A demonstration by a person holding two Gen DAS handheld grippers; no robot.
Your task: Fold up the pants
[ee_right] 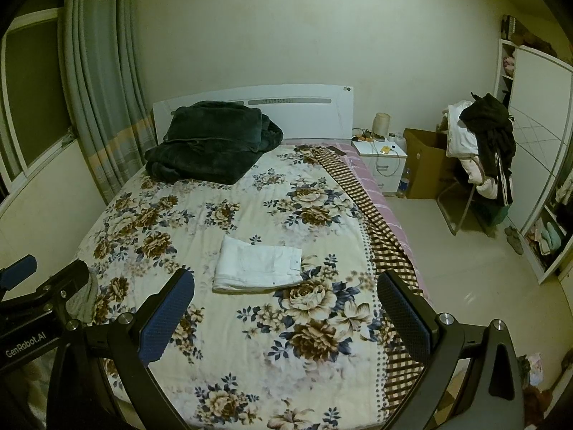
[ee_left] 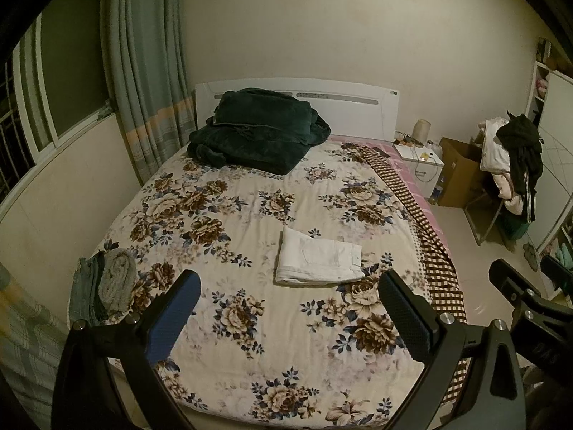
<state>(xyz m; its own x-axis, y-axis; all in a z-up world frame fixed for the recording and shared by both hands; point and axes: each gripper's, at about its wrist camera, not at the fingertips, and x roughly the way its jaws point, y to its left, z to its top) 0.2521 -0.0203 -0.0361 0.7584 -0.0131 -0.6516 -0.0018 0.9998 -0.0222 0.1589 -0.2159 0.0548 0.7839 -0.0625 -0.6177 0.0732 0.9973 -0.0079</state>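
Bed [ee_left: 222, 322], floral quilt: filling the room between curtained window and white headboard. Dark green blanket [ee_left: 258, 136]: lying heaped at the headboard. White pants [ee_left: 318, 261]: lying folded near the bed's middle, long axis running crosswise. Left gripper [ee_left: 290, 315], right gripper [ee_right: 286, 315]: hovering above the bed's foot, fingers spread wide, holding nothing.

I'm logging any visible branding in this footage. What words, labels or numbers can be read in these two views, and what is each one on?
"GenRobot.AI": white print on the black body of the left claw, seen at the left edge of the right wrist view.
Embossed letters on the black body of the right claw, at the right edge of the left wrist view: too dark and angled to read.
White pants, floral bedspread, cardboard box: no readable text.
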